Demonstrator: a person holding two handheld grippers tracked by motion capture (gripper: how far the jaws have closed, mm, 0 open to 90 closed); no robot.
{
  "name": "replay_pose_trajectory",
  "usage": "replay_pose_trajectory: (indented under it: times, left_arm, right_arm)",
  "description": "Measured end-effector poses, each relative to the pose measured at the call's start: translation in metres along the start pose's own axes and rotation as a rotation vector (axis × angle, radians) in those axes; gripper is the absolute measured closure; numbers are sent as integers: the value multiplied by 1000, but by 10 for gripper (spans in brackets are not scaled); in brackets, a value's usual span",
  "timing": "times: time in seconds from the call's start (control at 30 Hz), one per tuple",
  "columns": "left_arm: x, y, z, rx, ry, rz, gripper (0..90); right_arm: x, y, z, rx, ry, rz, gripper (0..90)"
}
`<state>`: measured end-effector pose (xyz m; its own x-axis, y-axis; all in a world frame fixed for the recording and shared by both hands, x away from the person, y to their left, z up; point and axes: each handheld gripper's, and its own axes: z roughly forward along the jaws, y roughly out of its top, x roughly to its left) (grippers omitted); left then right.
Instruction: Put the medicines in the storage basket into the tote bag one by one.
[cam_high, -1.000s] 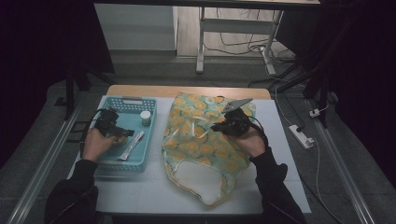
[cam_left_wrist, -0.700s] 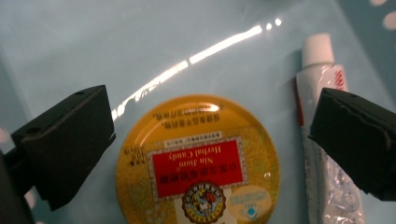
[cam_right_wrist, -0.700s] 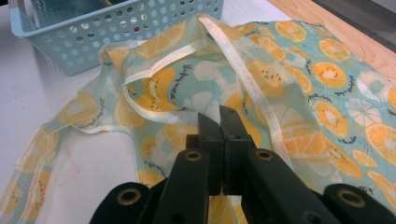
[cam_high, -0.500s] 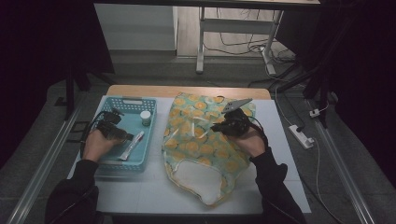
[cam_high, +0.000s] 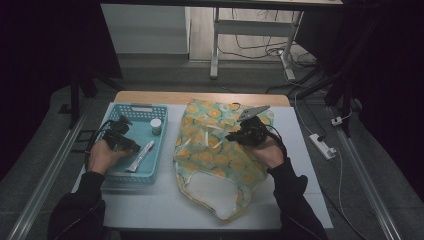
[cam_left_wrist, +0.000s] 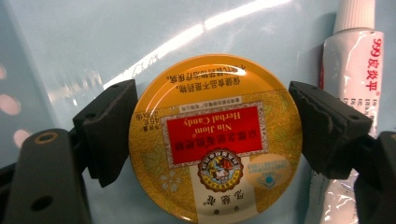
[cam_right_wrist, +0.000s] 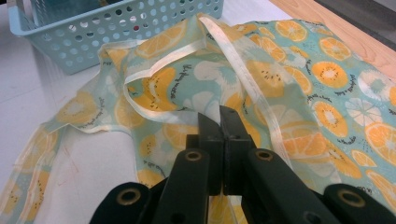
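1. The candy tin (cam_left_wrist: 215, 140), round and yellow with a red label, lay flat on the floor of the pale blue basket (cam_high: 114, 172) at the left of the high view.
2. The left gripper (cam_left_wrist: 212, 140) sat over it in the lower half of its own view, a black pad on either side of the tin; the jaws had just been closing in, and both pads looked to be right against the rim, though I could not tell whether they pressed yet.
3. A white tube (cam_left_wrist: 348, 70) with red print lay just beside the tin, at the right edge of that view.
4. In the high view a small white-capped jar (cam_high: 156, 125) stood near the basket's upper right corner.
5. The right gripper (cam_right_wrist: 220, 122) had its jaws pressed together, tips down on the fruit-print bag (cam_high: 220, 150).
6. That bag lay spread on the white counter (cam_high: 305, 165), middle of the frame, beside the basket; its pale strap (cam_right_wrist: 243, 70) looped just above the gripper's tips.
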<state>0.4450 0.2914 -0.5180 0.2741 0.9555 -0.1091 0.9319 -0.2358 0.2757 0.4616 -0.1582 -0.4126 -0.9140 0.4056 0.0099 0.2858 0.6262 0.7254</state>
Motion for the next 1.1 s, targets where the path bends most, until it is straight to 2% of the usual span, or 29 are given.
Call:
replay_pose_trajectory:
  times: [0.1, 0.7, 1.1]
  left_arm:
    - [1, -1, -4, -24, -16, -1, 203]
    - [-8, -8, -36, -223, -88, 97, 203]
    - [-30, -14, -62, -333, -142, 185, 203]
  right_arm:
    - [0, 0, 0, -6, -3, -2, 893]
    - [0, 1, -3, -19, -11, -3, 893]
    - [0, 1, -4, -32, -17, 0, 893]
